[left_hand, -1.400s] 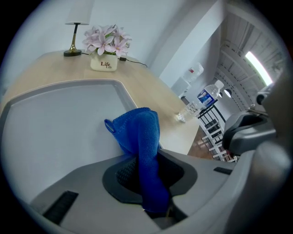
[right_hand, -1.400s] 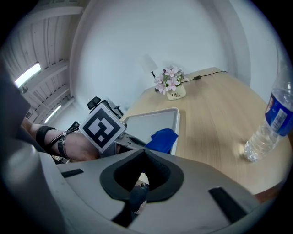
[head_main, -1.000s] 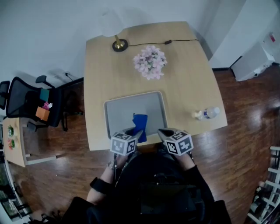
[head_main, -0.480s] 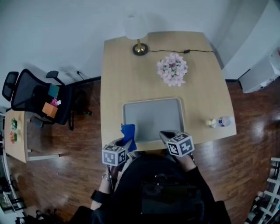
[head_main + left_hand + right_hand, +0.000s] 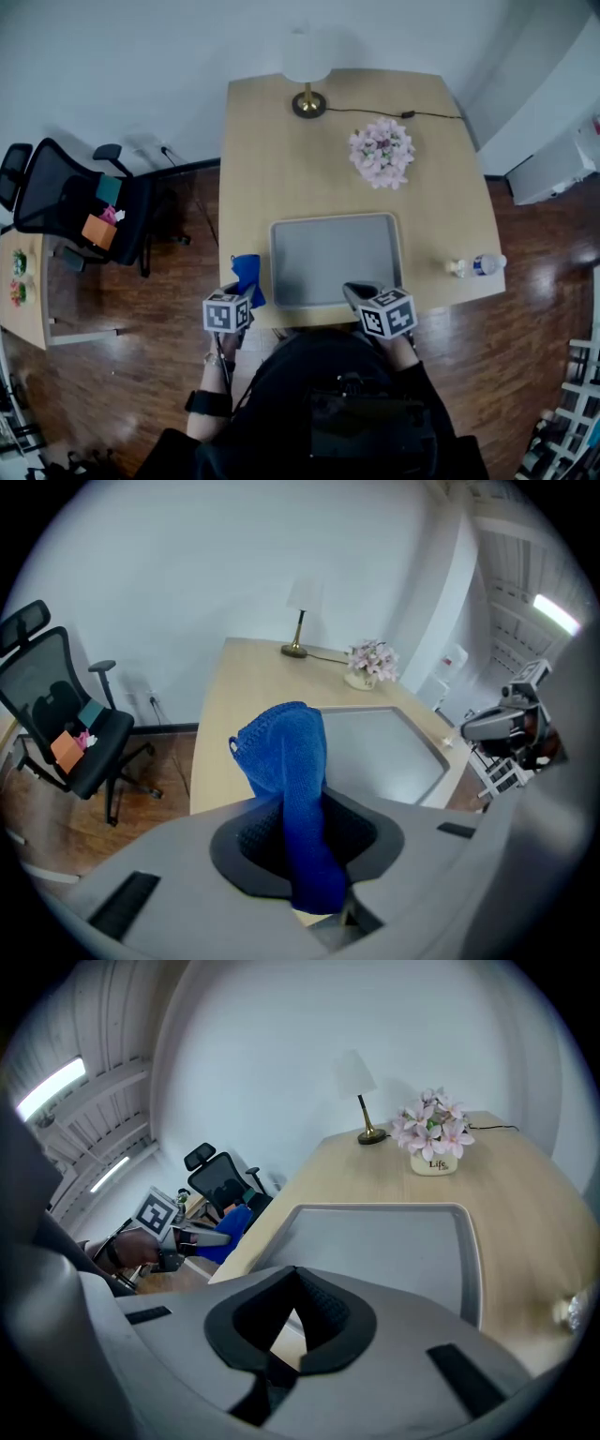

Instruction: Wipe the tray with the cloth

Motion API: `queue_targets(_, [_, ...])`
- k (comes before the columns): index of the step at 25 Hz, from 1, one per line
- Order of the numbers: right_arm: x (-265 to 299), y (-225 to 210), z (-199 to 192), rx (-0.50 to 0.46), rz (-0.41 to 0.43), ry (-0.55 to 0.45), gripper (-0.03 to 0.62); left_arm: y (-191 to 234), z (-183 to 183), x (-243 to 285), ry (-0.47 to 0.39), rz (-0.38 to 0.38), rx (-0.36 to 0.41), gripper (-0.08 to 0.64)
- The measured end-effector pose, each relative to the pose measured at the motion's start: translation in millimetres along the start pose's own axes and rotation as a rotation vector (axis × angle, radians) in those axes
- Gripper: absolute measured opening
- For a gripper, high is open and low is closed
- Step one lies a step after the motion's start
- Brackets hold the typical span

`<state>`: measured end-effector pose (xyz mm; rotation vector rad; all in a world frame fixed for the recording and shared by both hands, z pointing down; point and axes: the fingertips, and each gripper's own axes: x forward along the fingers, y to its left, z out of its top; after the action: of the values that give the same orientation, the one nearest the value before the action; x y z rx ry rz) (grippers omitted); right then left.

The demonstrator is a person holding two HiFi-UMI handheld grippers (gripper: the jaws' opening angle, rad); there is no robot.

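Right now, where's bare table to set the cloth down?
Widest: left strip of table between tray and edge, up to the lamp. Also the band between tray and flowers, and the tray's floor. Tight: the gap between tray and water bottle, and the near edge, with the right tool and the left tool gripping the cloth.

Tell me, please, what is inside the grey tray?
The tray looks bare; the blue cloth hangs in the left gripper beside it. The right gripper covers its near edge.

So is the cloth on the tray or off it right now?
Off it. The left gripper holds the blue cloth bunched, left of the tray, whose grey surface lies bare.
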<state>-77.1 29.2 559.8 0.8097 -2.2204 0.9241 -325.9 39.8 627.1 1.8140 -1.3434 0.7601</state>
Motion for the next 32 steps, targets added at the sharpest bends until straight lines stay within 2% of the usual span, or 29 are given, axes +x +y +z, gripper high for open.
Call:
queue_targets(3, [-0.5,-1.2,0.0,0.016,-0.024,-0.001,-0.002,32.7,-6.9,18.8,0.044,0.024,-0.005,0.092])
queue_targets(6, [-1.0,-2.2,-1.9,0.032,-0.040,0.004,-0.002,47.0,-15.4,34.2,0.078,0.025,-0.016,0.092])
queue_targets(14, [-1.3,-3.7,-6.7,0.046,-0.059,0.021,-0.002,57.0,-33.9,62.4,0.115,0.024,-0.051,0.095])
queue_targets(20, [-3.4,-4.8,-9.5,0.036,-0.056,0.031,-0.002,55.9,-35.4,66.8,0.108,0.005,-0.086,0.111])
queue_targets(21, [-3.7,-5.4,-10.0,0.035,-0.056,0.030,-0.002,55.8,-34.6,65.7,0.101,0.004,-0.097,0.131])
queue_targets(23, [-4.1,-6.3,-10.3,0.031,-0.054,0.029,-0.002,55.8,-30.5,59.4,0.082,0.009,-0.113,0.217])
queue_targets(24, [-4.5,-6.8,-10.2,0.030,-0.052,0.027,-0.002,55.5,-27.1,53.6,0.068,0.016,-0.120,0.229])
queue_targets(29, [-7.6,-9.6,-9.7,0.025,-0.031,0.018,-0.002,34.4,14.8,4.6,-0.074,0.031,-0.136,0.229])
queue_targets(32, [-9.3,-13.5,-8.7,0.024,-0.022,0.009,-0.002,-17.8,45.8,-18.3,-0.153,-0.048,-0.083,0.225])
